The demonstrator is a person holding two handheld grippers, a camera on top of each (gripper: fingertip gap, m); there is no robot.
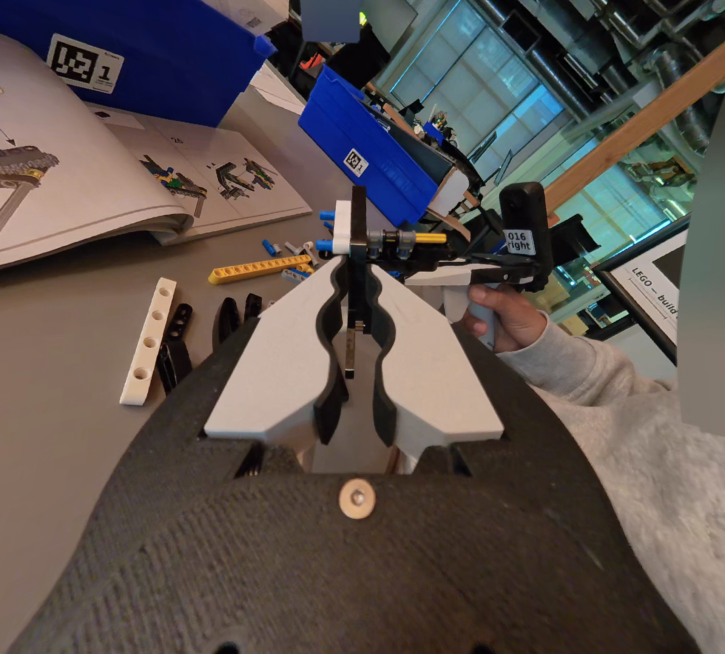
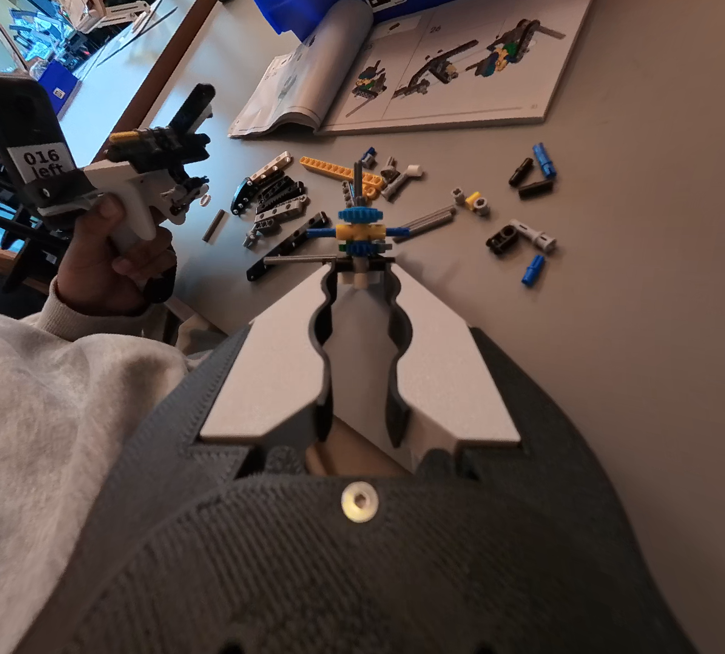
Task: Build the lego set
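Observation:
My left gripper (image 1: 355,262) is shut on a black beam sub-assembly (image 1: 357,219) with a white block, blue pins, grey connectors and a yellow axle, held above the table. It also shows in the right wrist view (image 2: 157,149), far left, in a hand. My right gripper (image 2: 359,266) is shut on a small gear sub-assembly (image 2: 360,231) with blue gears, a yellow hub and grey axles. The right gripper also shows in the left wrist view (image 1: 435,274), just right of the black beam sub-assembly; its gear sub-assembly is hidden there.
Loose parts lie on the grey table: a long yellow beam (image 2: 341,170), a white beam (image 1: 151,341), black beams (image 2: 274,196), blue pins (image 2: 544,160). An open instruction booklet (image 2: 451,59) lies beyond them. Blue bins (image 1: 157,27) stand at the back. The table edge (image 2: 157,98) runs on the left.

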